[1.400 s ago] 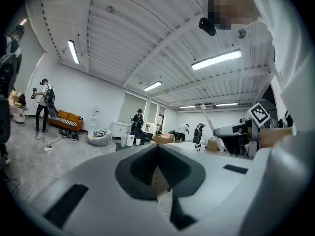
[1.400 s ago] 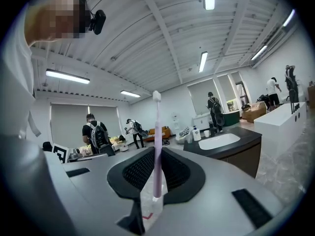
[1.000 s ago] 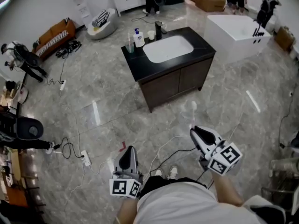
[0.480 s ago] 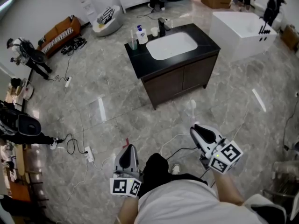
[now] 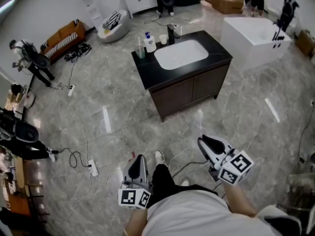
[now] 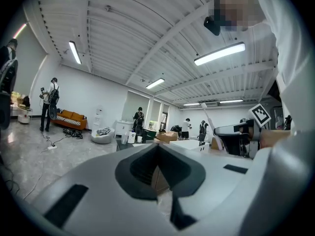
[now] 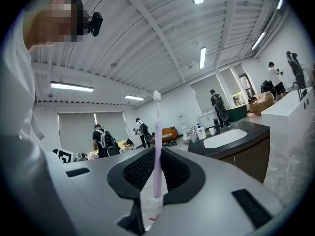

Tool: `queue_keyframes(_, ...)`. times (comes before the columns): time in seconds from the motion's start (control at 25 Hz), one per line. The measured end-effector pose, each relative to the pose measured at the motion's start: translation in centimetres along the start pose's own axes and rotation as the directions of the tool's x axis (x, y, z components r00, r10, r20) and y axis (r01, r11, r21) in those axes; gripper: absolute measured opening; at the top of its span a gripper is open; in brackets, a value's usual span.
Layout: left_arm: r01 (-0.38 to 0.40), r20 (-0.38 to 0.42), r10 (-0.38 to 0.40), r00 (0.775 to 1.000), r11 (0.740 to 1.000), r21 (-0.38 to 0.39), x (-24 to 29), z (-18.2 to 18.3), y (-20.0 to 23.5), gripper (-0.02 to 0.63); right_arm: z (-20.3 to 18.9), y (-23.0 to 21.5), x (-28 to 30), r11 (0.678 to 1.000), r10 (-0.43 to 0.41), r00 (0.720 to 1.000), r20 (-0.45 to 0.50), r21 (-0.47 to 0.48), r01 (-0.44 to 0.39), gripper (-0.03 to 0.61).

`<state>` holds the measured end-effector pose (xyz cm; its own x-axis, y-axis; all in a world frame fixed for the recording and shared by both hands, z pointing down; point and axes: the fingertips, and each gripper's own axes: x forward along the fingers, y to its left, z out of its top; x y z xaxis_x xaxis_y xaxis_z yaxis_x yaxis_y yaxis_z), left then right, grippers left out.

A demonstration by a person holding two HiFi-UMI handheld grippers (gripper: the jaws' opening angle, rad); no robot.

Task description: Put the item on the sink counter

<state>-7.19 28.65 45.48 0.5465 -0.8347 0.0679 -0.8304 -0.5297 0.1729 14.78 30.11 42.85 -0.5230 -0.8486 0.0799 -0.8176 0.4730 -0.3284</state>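
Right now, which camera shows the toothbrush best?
The right gripper view: the toothbrush stands upright, gripped between the right tool's jaws, bristles up. The head view shows it only as a faint pale stick ahead of that tool. The left gripper view shows it small and far off.

Pink toothbrush (image 7: 157, 151); black counter (image 5: 147, 69); white basin (image 5: 181, 54).

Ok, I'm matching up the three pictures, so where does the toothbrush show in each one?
Head view: the toothbrush is lower right of centre, sticking out of the right gripper toward the sink counter.
Left gripper view: right of centre, a thin pale stick slanting up.
Right gripper view: dead centre, upright between the jaws.
Shared landmark: the sink counter with its white basin.
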Motion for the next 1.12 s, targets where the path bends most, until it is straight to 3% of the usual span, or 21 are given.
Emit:
queue_keyframes(0.4,0.094,0.006,-0.093,0.996,0.995,-0.029,7.9,-0.1,3.7,0.002,1.1,-2.3,6.1,0.999,-0.039,0.999,-0.001,-0.016,0.039,0.069)
queue_keyframes(1.12,0.150,-0.034,-0.151,0.988,0.988,-0.038,22.2,4.0,21.7,0.002,3.8,-5.3,28.8,0.996,-0.089,0.995,-0.045,0.023,0.090,0.069)
